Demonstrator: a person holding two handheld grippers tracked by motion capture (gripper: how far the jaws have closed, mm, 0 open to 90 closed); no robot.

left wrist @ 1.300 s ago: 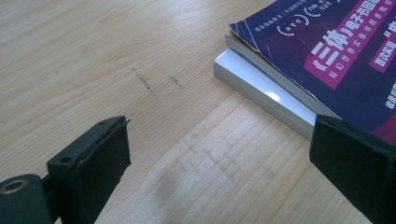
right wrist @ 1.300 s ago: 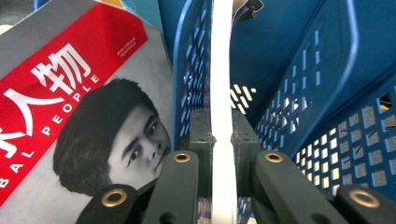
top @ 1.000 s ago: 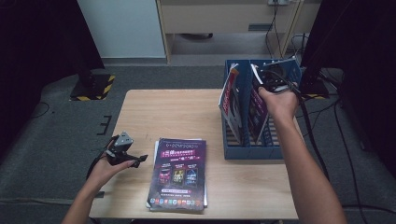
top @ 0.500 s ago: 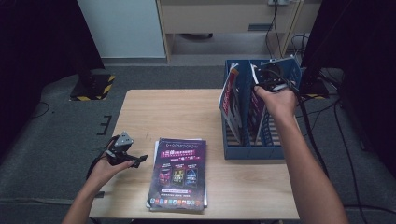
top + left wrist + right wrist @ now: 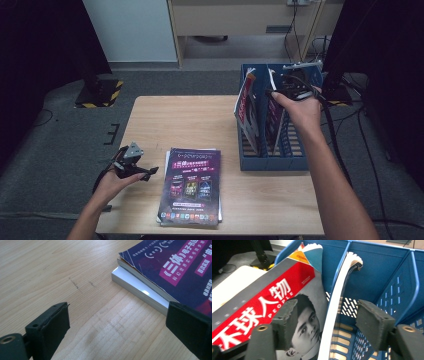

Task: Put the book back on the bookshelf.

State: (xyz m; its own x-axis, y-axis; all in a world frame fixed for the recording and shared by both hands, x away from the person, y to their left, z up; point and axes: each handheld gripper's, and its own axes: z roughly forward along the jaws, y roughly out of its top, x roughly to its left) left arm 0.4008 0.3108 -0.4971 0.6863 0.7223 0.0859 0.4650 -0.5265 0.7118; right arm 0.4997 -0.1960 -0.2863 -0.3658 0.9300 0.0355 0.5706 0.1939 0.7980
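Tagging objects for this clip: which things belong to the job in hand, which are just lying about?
In the job:
- blue file rack
- magazine standing in its middle slot, between the right claw's jaws, which have just opened off it
- red-banner magazine in the next slot
- magazine stack on the table
- left claw, open beside the stack

Lying about:
- cabinet
- striped stand base

rack [image 5: 272, 162]: blue, slotted walls and floor
magazine [image 5: 269, 307]: red band with white lettering, black-and-white portrait, grey border
booklet [image 5: 192, 185]: dark purple cover, pink panels, white text
table [image 5: 180, 120]: light wood grain
jaws: black
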